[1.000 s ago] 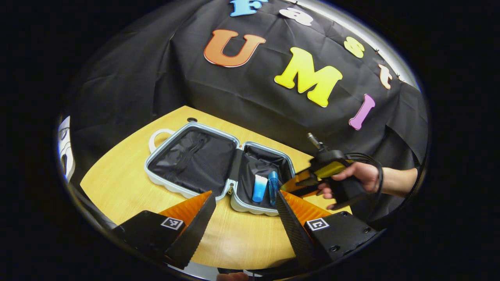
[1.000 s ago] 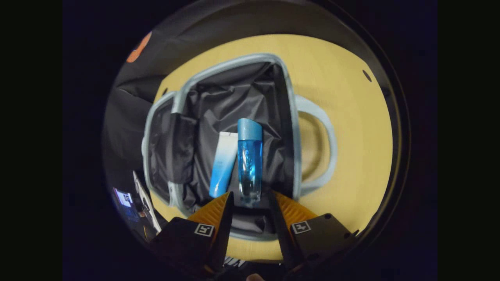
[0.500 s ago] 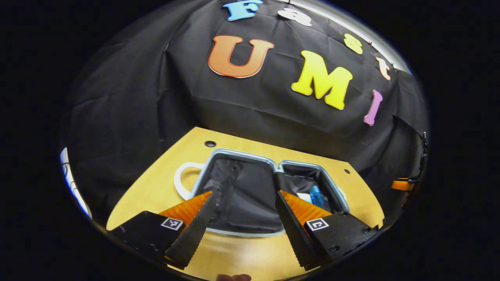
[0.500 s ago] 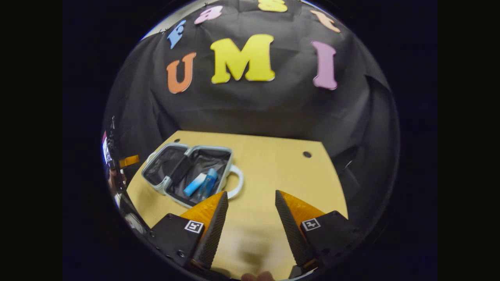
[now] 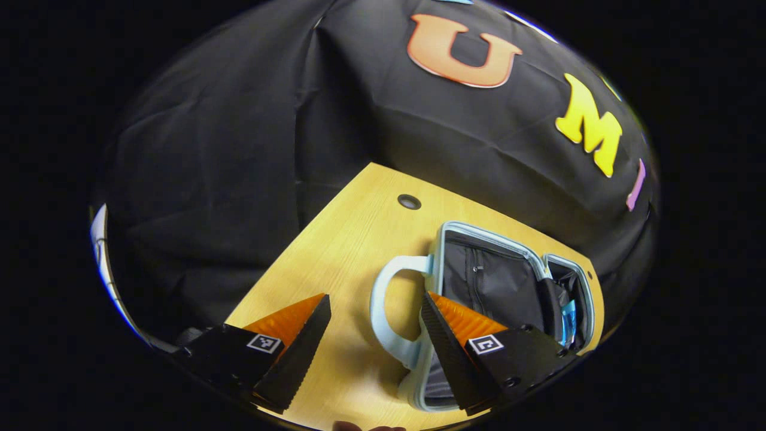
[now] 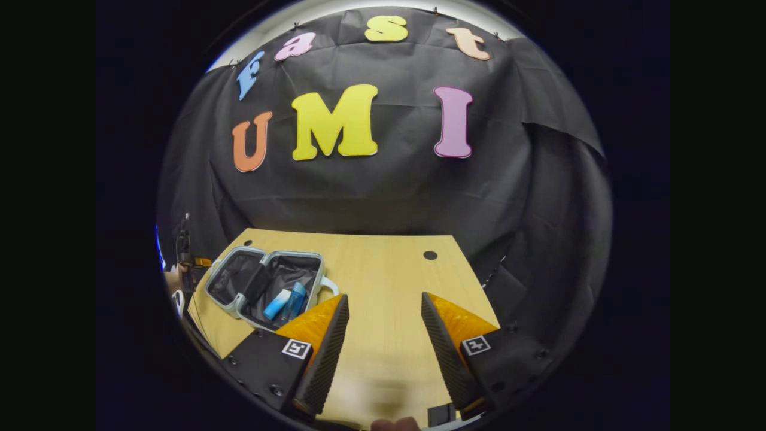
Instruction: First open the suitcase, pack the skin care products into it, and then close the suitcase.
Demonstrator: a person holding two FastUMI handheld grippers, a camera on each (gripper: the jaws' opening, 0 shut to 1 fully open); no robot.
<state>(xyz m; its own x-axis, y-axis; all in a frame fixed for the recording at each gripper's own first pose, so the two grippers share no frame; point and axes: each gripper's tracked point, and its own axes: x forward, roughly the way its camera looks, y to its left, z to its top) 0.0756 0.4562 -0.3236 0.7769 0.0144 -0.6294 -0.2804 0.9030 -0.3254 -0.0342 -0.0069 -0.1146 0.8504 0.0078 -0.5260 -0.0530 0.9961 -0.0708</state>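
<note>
Suitcase [image 5: 497, 281] lies flat and open on the table [image 5: 347, 251], both halves showing dark lining. Left gripper [image 5: 374, 335] hangs low over the near end of the case with its fingers spread wide and nothing between them. The case's pale handle [image 5: 386, 311] sits right in that gap, closer to the right-hand finger, and that finger overlaps the case's rim in the left gripper view; whether it touches, can't tell. A sliver of blue from the products shows in the far half, beyond that finger.

Over in the right gripper view, the right gripper [image 6: 380, 335] is wide open too, empty, above bare table. The suitcase [image 6: 263, 284] lies well off to its left, apart from the fingers. Inside the nearer half rest a tube [image 6: 276, 305] and a bottle [image 6: 293, 301], side by side, tilted the same way. The tip of the left-hand finger overlaps the case's near corner in view
</note>
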